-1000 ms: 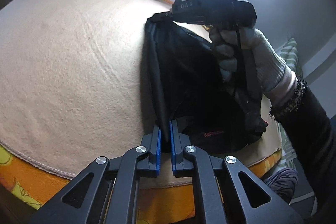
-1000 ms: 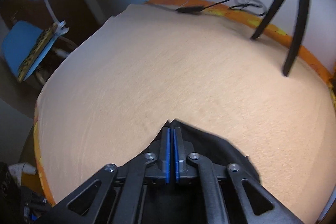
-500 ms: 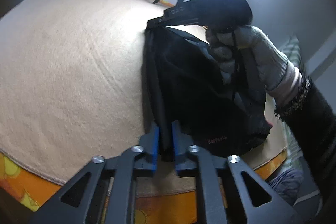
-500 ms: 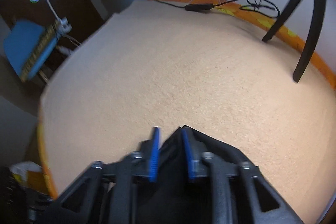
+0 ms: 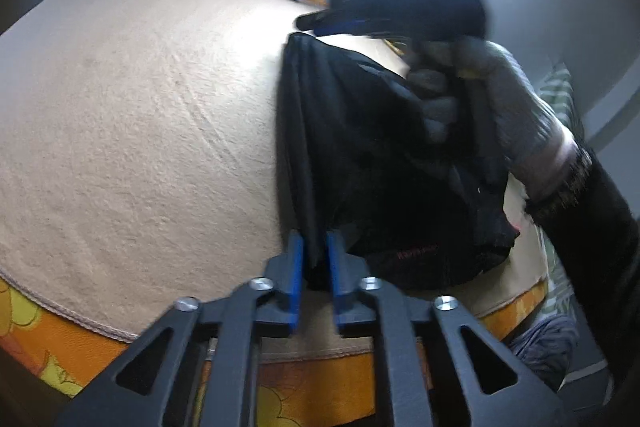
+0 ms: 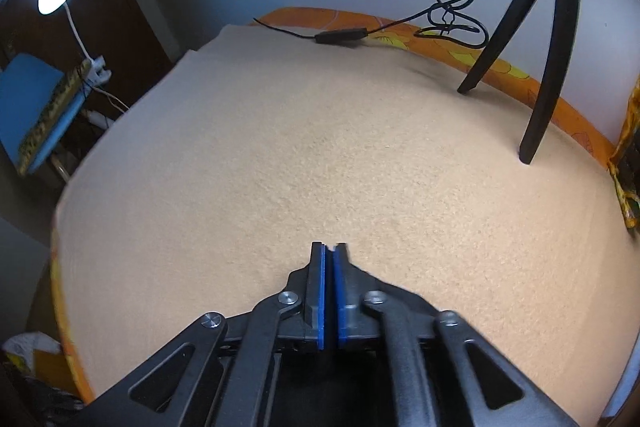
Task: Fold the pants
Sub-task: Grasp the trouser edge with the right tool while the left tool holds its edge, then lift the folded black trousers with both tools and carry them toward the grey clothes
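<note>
Left wrist view: black pants (image 5: 360,155) lie folded on the tan blanket (image 5: 140,127), at about 3 o'clock. Left gripper (image 5: 314,255) has just been opening, cloth loose between its fingers. Right gripper (image 6: 329,259) has just been opening too, fingers barely parted, nothing between them.

Left claw (image 5: 314,247), jaws just opening, points down at six o'clock; gloved right hand (image 5: 480,95) grips right claw (image 6: 329,251) at two o'clock.
</note>
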{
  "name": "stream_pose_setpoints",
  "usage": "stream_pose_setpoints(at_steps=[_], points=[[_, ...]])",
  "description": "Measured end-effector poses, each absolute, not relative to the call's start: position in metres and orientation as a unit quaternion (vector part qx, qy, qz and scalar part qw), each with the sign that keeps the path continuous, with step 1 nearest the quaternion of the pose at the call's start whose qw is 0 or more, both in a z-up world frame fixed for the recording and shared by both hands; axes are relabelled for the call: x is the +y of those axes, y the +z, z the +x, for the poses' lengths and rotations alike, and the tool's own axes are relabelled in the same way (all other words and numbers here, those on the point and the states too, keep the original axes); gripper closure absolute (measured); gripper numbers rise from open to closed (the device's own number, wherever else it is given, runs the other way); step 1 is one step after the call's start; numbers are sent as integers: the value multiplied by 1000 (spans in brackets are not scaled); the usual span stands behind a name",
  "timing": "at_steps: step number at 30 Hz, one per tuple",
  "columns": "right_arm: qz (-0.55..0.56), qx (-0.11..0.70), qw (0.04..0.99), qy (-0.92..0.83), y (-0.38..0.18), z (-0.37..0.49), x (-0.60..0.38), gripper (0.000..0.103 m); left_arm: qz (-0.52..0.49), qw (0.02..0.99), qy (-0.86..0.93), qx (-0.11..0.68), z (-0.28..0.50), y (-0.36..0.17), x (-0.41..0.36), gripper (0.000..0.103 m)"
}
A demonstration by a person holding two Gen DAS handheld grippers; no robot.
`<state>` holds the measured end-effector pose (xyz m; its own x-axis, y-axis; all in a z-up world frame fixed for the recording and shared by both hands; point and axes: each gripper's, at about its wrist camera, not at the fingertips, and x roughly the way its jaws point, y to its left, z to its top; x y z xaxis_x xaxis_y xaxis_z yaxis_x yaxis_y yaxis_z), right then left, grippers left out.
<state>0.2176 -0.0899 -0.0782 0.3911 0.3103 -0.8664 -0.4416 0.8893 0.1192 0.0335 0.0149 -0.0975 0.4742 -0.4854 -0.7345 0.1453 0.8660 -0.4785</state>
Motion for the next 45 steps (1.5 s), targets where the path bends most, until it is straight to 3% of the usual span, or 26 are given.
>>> stream_pose_setpoints(at_steps=[1, 2, 3, 7, 12, 14, 16, 20, 37, 39, 45], points=[[-56, 503, 832, 229, -73, 215, -93, 75, -182, 841, -184, 475, 35, -96, 16, 75], [-51, 498, 835, 230, -64, 211, -96, 69, -184, 842, -179, 474, 39, -95, 18, 63], [-50, 495, 836, 230, -57, 206, -98, 68, -184, 844, -170, 474, 41, -95, 18, 58], [-26, 518, 817, 253, -41, 182, -99, 66, -204, 834, -162, 486, 54, -104, 13, 54], [-31, 548, 801, 240, -44, 158, -89, 66, -190, 840, -177, 476, 55, -101, -2, 62], [-33, 556, 798, 230, -48, 154, -87, 66, -180, 846, -176, 469, 53, -99, -8, 78], [-36, 569, 794, 211, -54, 152, -86, 64, -176, 851, -181, 460, 51, -94, -10, 84], [-32, 592, 783, 188, -66, 155, -84, 45, -160, 862, -193, 440, 46, -80, -18, 87], [-105, 631, 756, 138, -96, 160, -41, 46, -148, 860, -216, 437, 47, -76, -35, 87], [-133, 624, 759, 133, -99, 157, -33, 49, -150, 859, -217, 438, 48, -76, -35, 87], [-160, 612, 765, 122, -98, 150, -29, 72, -153, 858, -222, 438, 46, -75, -36, 87]])
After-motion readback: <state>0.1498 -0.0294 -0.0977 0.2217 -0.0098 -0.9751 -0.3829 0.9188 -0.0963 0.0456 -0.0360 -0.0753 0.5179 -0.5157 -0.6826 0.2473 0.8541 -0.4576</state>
